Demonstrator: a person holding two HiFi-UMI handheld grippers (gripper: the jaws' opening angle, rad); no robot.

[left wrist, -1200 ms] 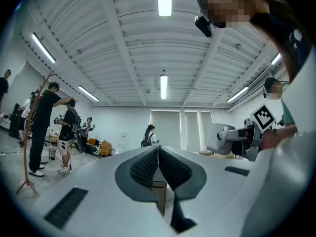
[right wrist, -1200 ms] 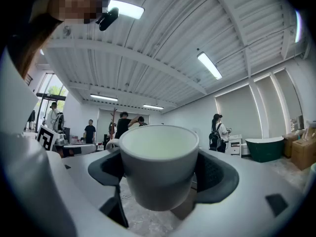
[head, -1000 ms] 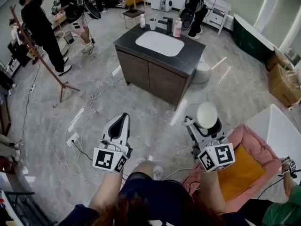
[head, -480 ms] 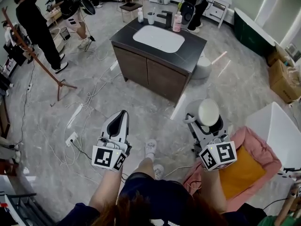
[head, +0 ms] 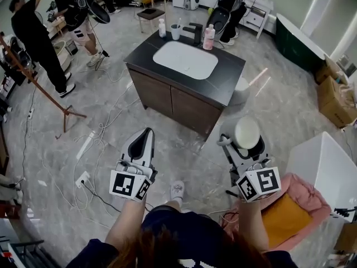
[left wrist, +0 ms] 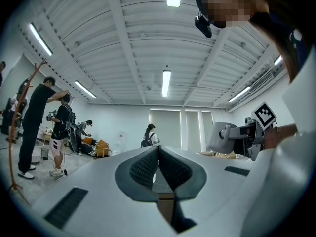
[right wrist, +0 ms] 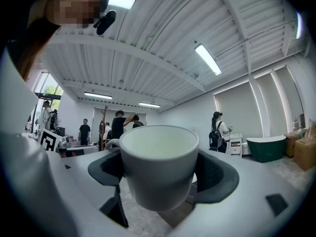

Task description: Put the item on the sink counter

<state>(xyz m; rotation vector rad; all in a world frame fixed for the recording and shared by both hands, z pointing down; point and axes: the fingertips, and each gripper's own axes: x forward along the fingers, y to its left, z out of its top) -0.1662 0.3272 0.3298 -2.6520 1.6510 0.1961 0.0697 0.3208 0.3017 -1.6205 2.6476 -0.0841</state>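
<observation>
Carrying stage, mug not placed yet. Right claw (head: 244, 147) is clamped on a white mug (head: 246, 132), upright, handle toward the left, held out over the floor. Left claw (head: 144, 143) is pinched closed with nothing in it. Sink bench (head: 224, 84) sits ahead, well apart from the mug. Its dark top has bare room right of the basin (head: 185, 60); a pink bottle (head: 209, 36) and a cup (head: 175, 32) crowd the back edge. Done: pickup. Left, by my read: close the gap, set the mug on the bare top, release.
</observation>
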